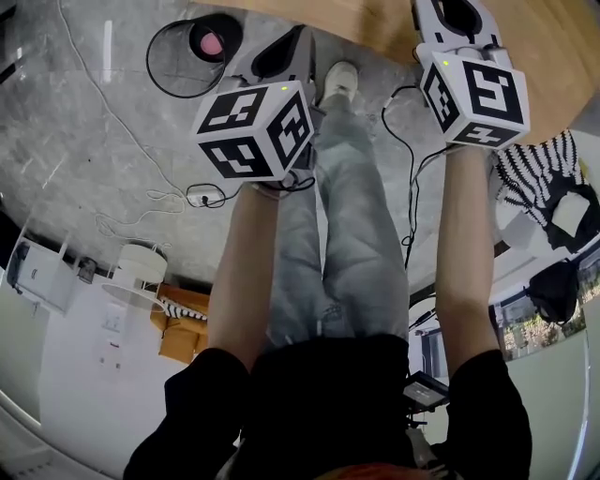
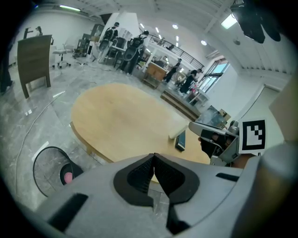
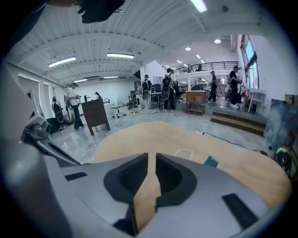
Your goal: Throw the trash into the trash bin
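Observation:
The trash bin (image 1: 178,58) is a black round bin on the grey floor by the table edge, with a pink thing (image 1: 209,42) inside it. The left gripper view shows the bin (image 2: 49,169) and the pink thing (image 2: 68,176) low at the left. My left gripper (image 1: 286,52) hangs just right of the bin; its jaws (image 2: 153,157) are shut, tips touching, nothing between them. My right gripper (image 1: 459,14) is over the table edge, its jaws (image 3: 151,160) shut to a thin slit and empty. Neither gripper holds any trash.
The oval wooden table (image 2: 125,116) lies ahead, bearing a dark flat object (image 2: 180,139) and a pale strip (image 2: 178,131). Black and white cables (image 1: 409,178) trail over the floor by the person's legs and shoe (image 1: 339,80). People stand far back in the hall.

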A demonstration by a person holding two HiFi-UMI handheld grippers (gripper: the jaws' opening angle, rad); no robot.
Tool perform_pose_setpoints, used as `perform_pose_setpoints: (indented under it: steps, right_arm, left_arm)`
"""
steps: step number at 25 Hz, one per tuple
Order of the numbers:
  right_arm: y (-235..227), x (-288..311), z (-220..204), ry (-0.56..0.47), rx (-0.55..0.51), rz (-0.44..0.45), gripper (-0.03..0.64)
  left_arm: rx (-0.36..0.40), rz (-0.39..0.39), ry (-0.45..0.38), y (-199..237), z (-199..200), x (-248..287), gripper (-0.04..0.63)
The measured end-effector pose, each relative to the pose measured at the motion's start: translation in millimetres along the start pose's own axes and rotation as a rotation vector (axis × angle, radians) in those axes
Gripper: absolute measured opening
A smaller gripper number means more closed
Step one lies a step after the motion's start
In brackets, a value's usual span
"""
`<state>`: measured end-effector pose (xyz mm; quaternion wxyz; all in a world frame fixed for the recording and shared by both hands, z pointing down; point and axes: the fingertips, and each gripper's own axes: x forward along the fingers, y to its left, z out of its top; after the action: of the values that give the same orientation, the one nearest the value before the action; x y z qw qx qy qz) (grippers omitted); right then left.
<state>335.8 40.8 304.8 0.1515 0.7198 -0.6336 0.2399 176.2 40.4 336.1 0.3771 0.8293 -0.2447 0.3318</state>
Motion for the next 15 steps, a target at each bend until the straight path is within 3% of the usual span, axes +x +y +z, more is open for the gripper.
perform_pose_setpoints:
  steps: [6,15]
  right_arm:
    - [-35.4,3.0,10.2,0.136,-0.127,-0.114,0.018]
    - [-43.6,23.5,11.8,0.262,-0.199,-0.055,0.018]
  left_arm:
    - [-0.011,0.001,-0.019,-21.4,15.0,16.2,0.009]
    - [-0.054,-0.001,-0.016,-31.6,9.1,35.2,0.009]
